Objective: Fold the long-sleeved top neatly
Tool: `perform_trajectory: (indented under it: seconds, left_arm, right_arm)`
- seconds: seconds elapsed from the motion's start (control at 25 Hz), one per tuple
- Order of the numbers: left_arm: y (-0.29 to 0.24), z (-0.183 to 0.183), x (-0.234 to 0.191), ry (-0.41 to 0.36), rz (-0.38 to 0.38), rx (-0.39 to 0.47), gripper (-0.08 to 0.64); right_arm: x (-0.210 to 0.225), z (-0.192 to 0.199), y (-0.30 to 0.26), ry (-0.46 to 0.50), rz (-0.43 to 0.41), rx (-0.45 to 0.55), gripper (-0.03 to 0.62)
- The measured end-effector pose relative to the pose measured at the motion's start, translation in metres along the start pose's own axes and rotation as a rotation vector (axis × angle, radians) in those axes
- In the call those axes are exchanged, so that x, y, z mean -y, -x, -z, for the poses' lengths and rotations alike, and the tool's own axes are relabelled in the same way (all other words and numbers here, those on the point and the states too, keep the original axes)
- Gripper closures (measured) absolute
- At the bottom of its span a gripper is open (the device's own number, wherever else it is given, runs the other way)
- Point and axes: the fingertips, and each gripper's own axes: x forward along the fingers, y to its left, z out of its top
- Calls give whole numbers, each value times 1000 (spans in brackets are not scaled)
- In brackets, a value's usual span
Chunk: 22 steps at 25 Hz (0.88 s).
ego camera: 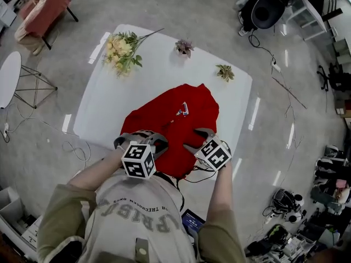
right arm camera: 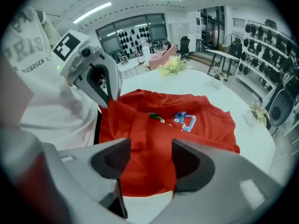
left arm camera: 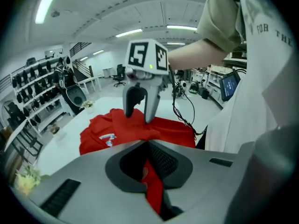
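Note:
The red long-sleeved top (ego camera: 170, 116) lies bunched on the white table (ego camera: 109, 92), its near hem at the front edge. A small blue-and-white print (ego camera: 182, 110) shows on its chest. My left gripper (ego camera: 141, 137) is at the near left part of the top. In the left gripper view its jaws (left arm camera: 149, 171) are shut on a fold of red cloth (left arm camera: 154, 190). My right gripper (ego camera: 198, 140) hovers over the near right part. In the right gripper view its jaws (right arm camera: 147, 164) stand open above the red cloth (right arm camera: 177, 120), with nothing pinched.
A yellow flower bunch (ego camera: 122, 51) lies at the table's far left. Two small potted plants (ego camera: 185, 47) (ego camera: 225, 72) stand along the far edge. A pink chair (ego camera: 46, 7) and a small round table (ego camera: 8, 75) stand off to the left. Cables trail across the floor (ego camera: 285, 86).

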Motion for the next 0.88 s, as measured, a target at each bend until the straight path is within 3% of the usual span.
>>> perform_trajectory:
  seconds: [0.12,0.24,0.44,0.52,0.64,0.8,0.88]
  left_arm:
    - [-23,15,24,26,52,-37,540]
    - [-31,23,32,62,79,-51,540]
    - [-30,34,43,24,107,-98,538]
    - [-21,40,38,-6,83,-125,537]
    - [8,42,2,25,-7,-112,525]
    - [36,41,-81,113,-154,-101,525]
    - [25,45,-106,127,-140,-144,488]
  right_arm:
    - [-20,-2,-1,24,-88,15,330]
    - [-43,-3,-19,74,-192,-33,330]
    - [-44,7,-63,141,-181,-136,331]
    - [-44,6,-68,130,-182,-125,366]
    - [-47,-2,-55,115,-166,-67,520]
    - [-59,1,-26,111,-106,-39,532]
    - [-66,6,-17,93,-77,-37,532]
